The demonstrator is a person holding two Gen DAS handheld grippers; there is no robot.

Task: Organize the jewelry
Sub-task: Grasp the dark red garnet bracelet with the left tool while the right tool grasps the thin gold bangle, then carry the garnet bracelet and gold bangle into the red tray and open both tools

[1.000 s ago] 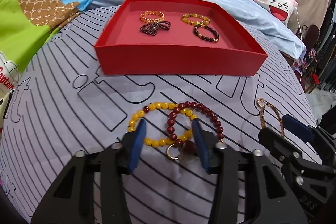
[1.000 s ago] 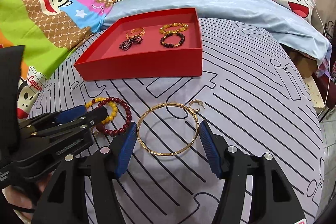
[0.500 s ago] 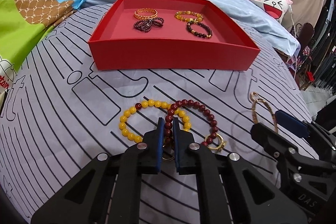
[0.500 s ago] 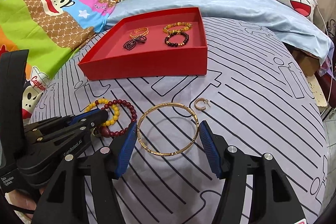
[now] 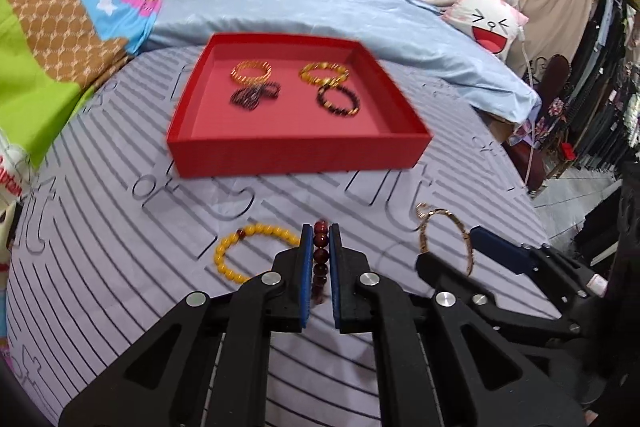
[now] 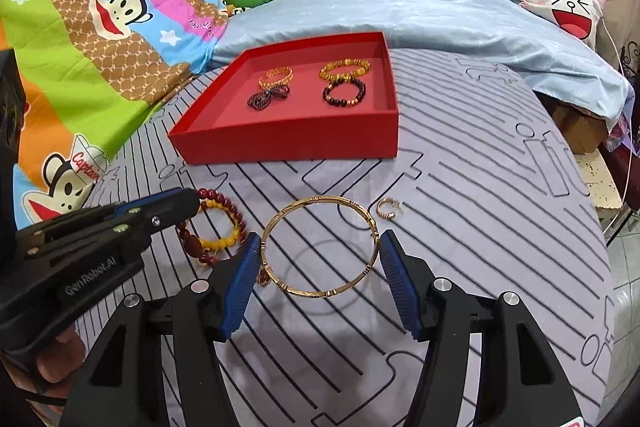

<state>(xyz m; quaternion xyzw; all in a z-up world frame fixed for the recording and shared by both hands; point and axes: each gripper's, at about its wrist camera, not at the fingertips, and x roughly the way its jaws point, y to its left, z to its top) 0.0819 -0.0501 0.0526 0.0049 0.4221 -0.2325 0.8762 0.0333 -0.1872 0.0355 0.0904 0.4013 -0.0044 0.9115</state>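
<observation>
Pinching dark red bead bracelet [image 5: 320,255] — left gripper [image 5: 320,239], right gripper [image 6: 318,253] spread wide around gold bangle [image 6: 320,247].

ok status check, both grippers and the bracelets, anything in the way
Left gripper shut on dark red bead bracelet. Right gripper open around gold bangle, bangle apparently lifted. Path to red tray looks clear.

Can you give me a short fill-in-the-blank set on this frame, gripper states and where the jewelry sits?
1. The left gripper is shut on the dark red beaded ___.
2. The thin gold metal bangle sits between the pads of the ___ gripper, which is open.
3. The shallow red cardboard tray holds ___ pieces of jewelry.
4. The yellow beaded bracelet lies on the ___ cloth.

Missing words: bracelet; right; four; striped
</observation>
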